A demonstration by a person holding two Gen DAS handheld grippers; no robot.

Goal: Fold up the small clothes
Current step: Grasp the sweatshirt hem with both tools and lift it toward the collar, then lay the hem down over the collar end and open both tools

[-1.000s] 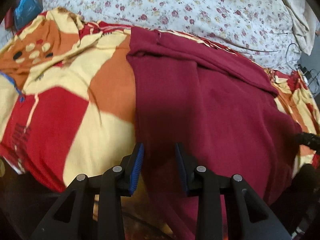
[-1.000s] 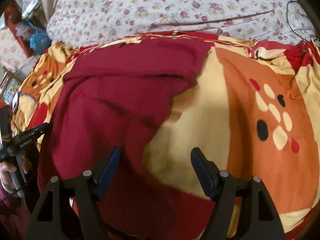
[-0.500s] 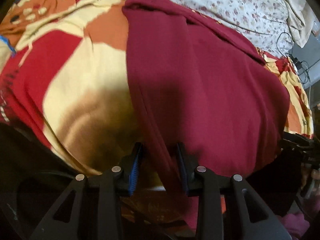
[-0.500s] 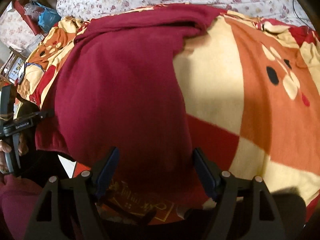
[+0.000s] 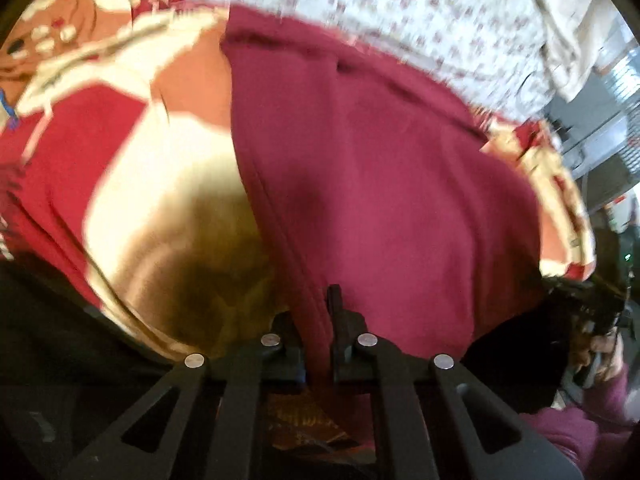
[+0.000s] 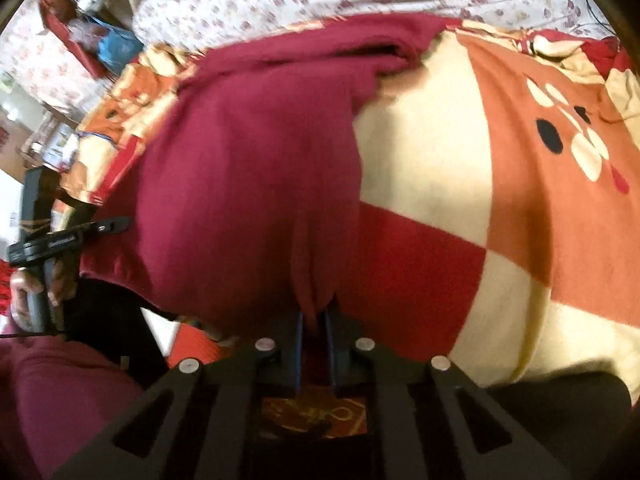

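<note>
A maroon garment lies spread on a patterned blanket over the bed; it also shows in the right wrist view. My left gripper is shut on the garment's near left edge, with cloth pinched between the fingers. My right gripper is shut on the garment's near right corner, with a fold of cloth bunched between the fingers. The far edge of the garment is folded over. The left gripper's body shows at the left of the right wrist view.
The blanket is orange, cream and red and hangs over the bed's near edge. A floral sheet covers the bed behind it. Clutter and a blue bag stand at the far left. A patterned floor mat lies below.
Both grippers have closed on the garment's near edge. The views have moved lower and closer to the bed's edge.
</note>
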